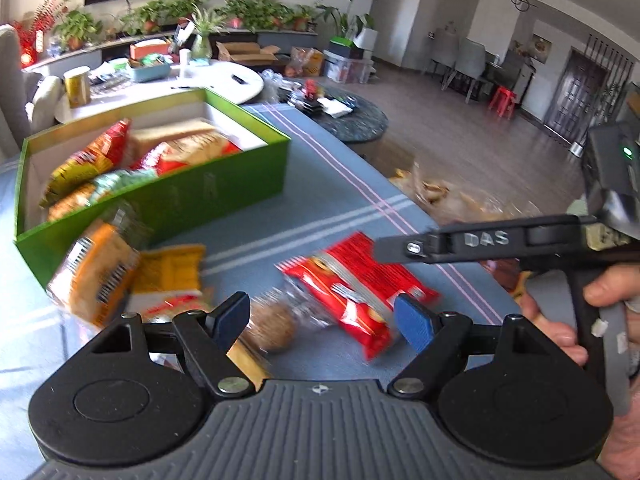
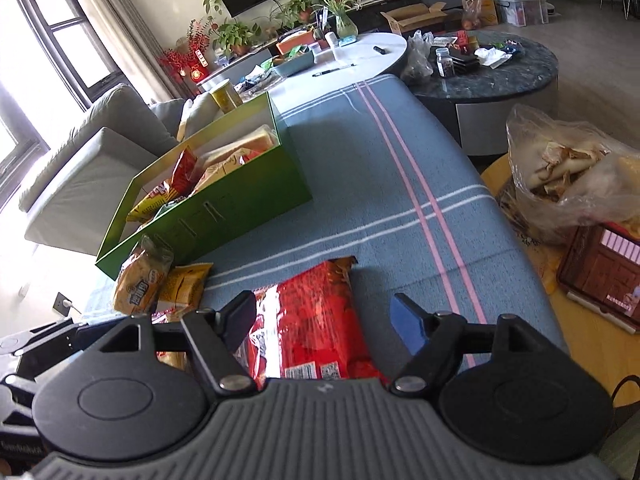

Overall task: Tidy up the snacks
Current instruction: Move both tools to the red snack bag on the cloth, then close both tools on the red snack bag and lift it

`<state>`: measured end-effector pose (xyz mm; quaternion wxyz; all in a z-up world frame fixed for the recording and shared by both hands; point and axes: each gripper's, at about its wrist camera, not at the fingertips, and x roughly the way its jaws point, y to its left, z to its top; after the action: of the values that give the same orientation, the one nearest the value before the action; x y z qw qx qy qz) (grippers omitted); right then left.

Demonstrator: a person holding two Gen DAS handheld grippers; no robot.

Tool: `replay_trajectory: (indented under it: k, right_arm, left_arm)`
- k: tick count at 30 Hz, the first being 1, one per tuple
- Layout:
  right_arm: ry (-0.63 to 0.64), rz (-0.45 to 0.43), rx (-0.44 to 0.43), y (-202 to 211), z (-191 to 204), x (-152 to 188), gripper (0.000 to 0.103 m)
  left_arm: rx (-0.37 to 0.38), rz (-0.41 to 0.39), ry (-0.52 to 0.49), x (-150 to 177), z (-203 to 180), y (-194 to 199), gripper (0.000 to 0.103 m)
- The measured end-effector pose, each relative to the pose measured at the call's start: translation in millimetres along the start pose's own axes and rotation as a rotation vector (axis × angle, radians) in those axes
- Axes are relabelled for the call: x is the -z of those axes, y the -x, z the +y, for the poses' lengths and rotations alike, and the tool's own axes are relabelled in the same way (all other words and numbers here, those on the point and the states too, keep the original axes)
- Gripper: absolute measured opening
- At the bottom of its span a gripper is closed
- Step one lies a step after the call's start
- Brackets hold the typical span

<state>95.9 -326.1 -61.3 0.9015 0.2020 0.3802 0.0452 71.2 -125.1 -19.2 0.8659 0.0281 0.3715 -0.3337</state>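
Left claw (image 1: 324,322): jaws apart, nothing gripped, poised over a round brown snack in clear wrap (image 1: 274,326) on the blue striped tabletop (image 1: 320,184). Right claw (image 2: 324,320): jaws apart, straddling the red snack packet (image 2: 316,320) lying flat; pads not touching. Green box (image 2: 240,200) part-filled with packets, further back left. Orange packet (image 2: 140,280) and yellow packet (image 2: 184,286) just beside box front.
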Motion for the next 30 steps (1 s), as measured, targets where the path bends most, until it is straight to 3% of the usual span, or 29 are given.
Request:
replay_trajectory:
  k: [4, 8, 14, 23, 25, 27, 30]
  right_arm:
    - [0.004, 0.017, 0.004, -2, -1, 3, 0.067]
    - [0.007, 0.032, 0.001, -3, -2, 5, 0.067]
    - [0.026, 0.048, -0.006, -4, -1, 7, 0.067]
    - [0.014, 0.079, -0.002, -12, -4, 11, 0.067]
    - [0.009, 0.084, -0.011, -13, -5, 13, 0.065]
    - [0.013, 0.088, -0.025, -13, -3, 14, 0.057]
    - [0.016, 0.089, -0.031, -12, 0, 14, 0.056]
  left_arm:
    - [0.037, 0.029, -0.02, 7, -12, -6, 0.077]
    - [0.066, 0.069, -0.031, 12, -23, -15, 0.065]
    - [0.092, 0.124, -0.011, 13, -29, -33, 0.065]
    - [0.055, 0.146, -0.007, 8, -33, -62, 0.065]
    - [0.057, 0.147, -0.009, 7, -33, -66, 0.065]
    - [0.055, 0.14, -0.018, 8, -34, -68, 0.065]
    - [0.052, 0.121, -0.036, 10, -35, -66, 0.064]
